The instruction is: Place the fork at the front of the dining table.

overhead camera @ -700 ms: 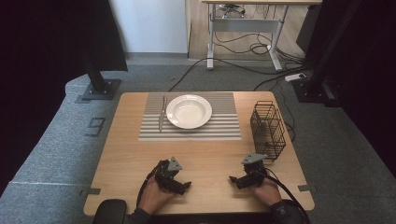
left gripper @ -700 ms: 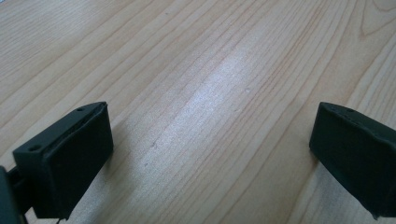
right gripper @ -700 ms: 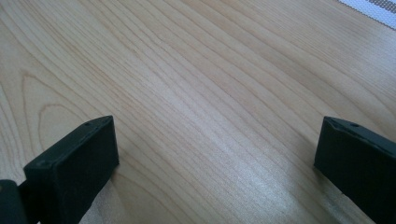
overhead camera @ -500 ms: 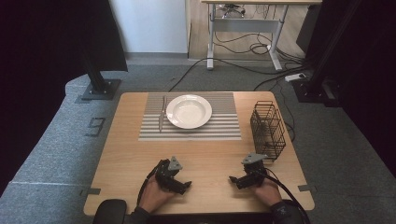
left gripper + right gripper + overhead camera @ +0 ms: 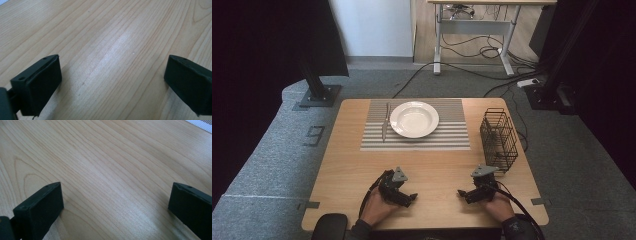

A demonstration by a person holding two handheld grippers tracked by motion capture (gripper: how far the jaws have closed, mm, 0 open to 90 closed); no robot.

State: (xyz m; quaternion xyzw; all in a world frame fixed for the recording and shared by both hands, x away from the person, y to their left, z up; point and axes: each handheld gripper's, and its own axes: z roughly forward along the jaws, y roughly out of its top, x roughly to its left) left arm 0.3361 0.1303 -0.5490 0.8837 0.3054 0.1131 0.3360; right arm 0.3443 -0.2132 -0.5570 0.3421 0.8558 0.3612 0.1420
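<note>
On the wooden table, the left gripper rests near the front edge, left of the middle, held in the person's left hand. Its 2 jaws stand wide apart with nothing between them; in the left gripper view bare wood grain lies between the black pads. The right gripper sits near the front edge too, toward the right front corner, held in the right hand. It is likewise released: in the right gripper view its jaws are spread and bare tabletop lies between them. The 2 grippers point toward each other, well apart.

A black wire basket stands upright by the right edge, just beyond the right gripper and nearest to it. A striped grey placemat lies at the middle of the far edge. On it sits 1 white plate, with a knife just to its left, also on the mat.
</note>
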